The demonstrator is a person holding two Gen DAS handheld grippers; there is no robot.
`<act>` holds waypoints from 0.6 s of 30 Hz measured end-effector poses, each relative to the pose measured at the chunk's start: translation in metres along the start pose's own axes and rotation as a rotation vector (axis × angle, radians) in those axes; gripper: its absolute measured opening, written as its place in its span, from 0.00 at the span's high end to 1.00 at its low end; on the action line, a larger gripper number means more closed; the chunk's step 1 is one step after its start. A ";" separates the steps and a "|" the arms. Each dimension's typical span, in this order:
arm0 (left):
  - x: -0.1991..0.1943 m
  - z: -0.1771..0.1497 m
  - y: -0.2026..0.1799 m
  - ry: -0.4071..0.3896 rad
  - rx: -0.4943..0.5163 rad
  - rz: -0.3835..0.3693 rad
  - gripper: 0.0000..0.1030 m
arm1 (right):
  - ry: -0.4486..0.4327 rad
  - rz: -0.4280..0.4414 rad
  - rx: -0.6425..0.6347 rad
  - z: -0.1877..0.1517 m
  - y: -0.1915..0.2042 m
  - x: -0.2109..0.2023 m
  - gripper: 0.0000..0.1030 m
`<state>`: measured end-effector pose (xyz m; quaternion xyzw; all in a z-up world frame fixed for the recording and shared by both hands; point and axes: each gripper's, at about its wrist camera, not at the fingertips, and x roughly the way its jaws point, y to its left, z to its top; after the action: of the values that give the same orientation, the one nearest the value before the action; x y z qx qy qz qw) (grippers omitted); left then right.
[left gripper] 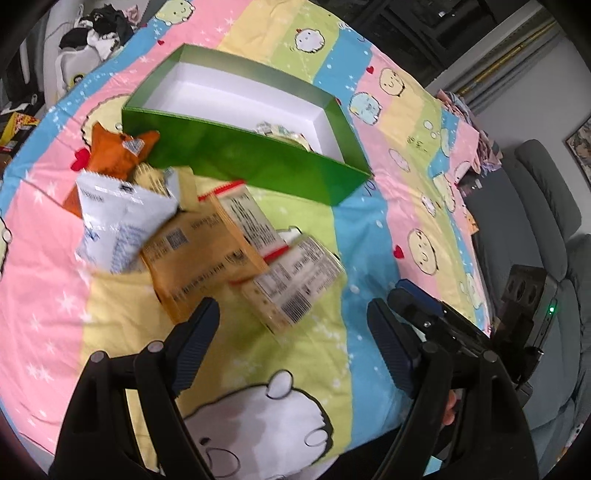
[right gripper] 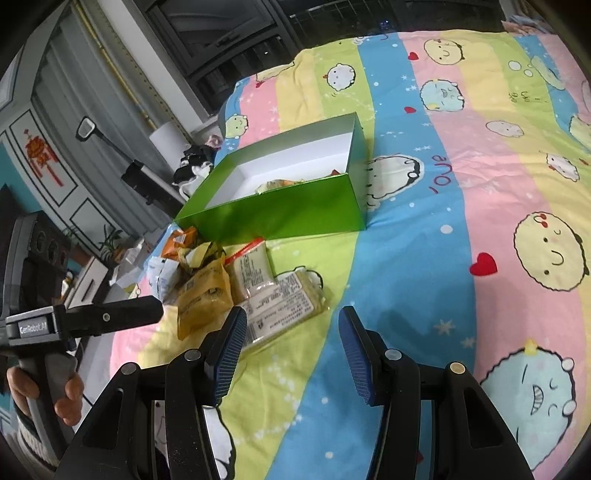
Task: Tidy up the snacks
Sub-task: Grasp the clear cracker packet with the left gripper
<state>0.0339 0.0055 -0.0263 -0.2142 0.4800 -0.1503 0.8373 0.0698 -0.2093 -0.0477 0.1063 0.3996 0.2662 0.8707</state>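
Observation:
An open green box (left gripper: pixel 258 158) (right gripper: pixel 280 214) with a white inside lies on the striped cartoon bedspread (left gripper: pixel 369 229), with a few wrapped snacks (left gripper: pixel 280 133) (right gripper: pixel 280 184) at one end. In front of it is a loose pile: an orange packet (left gripper: pixel 114 151), a white packet (left gripper: pixel 114 218), a tan packet (left gripper: pixel 199 251) (right gripper: pixel 203 291), a red-edged packet (left gripper: pixel 247 218) and a clear packet with a barcode (left gripper: pixel 295 284) (right gripper: pixel 284 299). My left gripper (left gripper: pixel 291 310) is open just short of the clear packet, holding nothing. My right gripper (right gripper: pixel 292 314) hovers open and bare beside the pile.
A grey sofa (left gripper: pixel 535 192) runs along the bed's right side. Dark clothes (left gripper: pixel 107 22) lie past the far left corner. A person's hand (right gripper: pixel 66 398) holds the left gripper's handle at the bed's left edge. Grey cabinets (right gripper: pixel 74 155) stand behind.

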 end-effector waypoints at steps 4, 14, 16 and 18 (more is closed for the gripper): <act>0.007 -0.007 -0.001 0.035 -0.012 -0.037 0.20 | 0.014 -0.002 -0.007 -0.004 0.002 -0.001 0.49; 0.017 -0.014 0.005 0.068 -0.043 -0.070 0.20 | 0.047 0.002 0.012 -0.007 -0.005 0.009 0.49; 0.022 -0.015 0.005 0.081 -0.036 -0.069 0.20 | 0.053 0.003 0.018 -0.007 -0.007 0.012 0.49; 0.026 -0.015 0.004 0.084 -0.027 -0.067 0.20 | 0.057 0.005 0.023 -0.008 -0.009 0.015 0.49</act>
<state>0.0335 -0.0064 -0.0542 -0.2348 0.5095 -0.1808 0.8078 0.0753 -0.2090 -0.0661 0.1098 0.4271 0.2666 0.8570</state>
